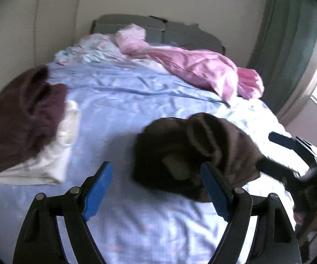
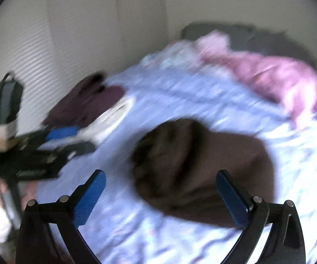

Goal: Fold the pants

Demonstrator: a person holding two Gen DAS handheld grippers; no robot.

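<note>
- Maroon fabric, a crumpled garment, lies at the left edge of the bed, resting on a white folded cloth; both sit well apart from the work.
- Left tool hangs over the pale blue sheet with its blue pads spread and nothing between them; its right pad stands in front of the near edge of the pants without pressing on them.
- Dark brown pants sit near the middle of the bed's near side as a compact, bunched bundle, a pale label showing in the opening.
- Right tool hangs above the same bundle with its jaws spread wide and empty; in the left wrist view it shows at the right, just beside the pants.
- Pink bedding is heaped toward the headboard, clear of the fold.
- Judged from this, a fold has just been let go and both tools are free: the step is either the last tidy or the set-down.
- A next move would call for flattening the lumpy top, or gripping the bundle by both sides to carry it toward the pile at the left.
</note>
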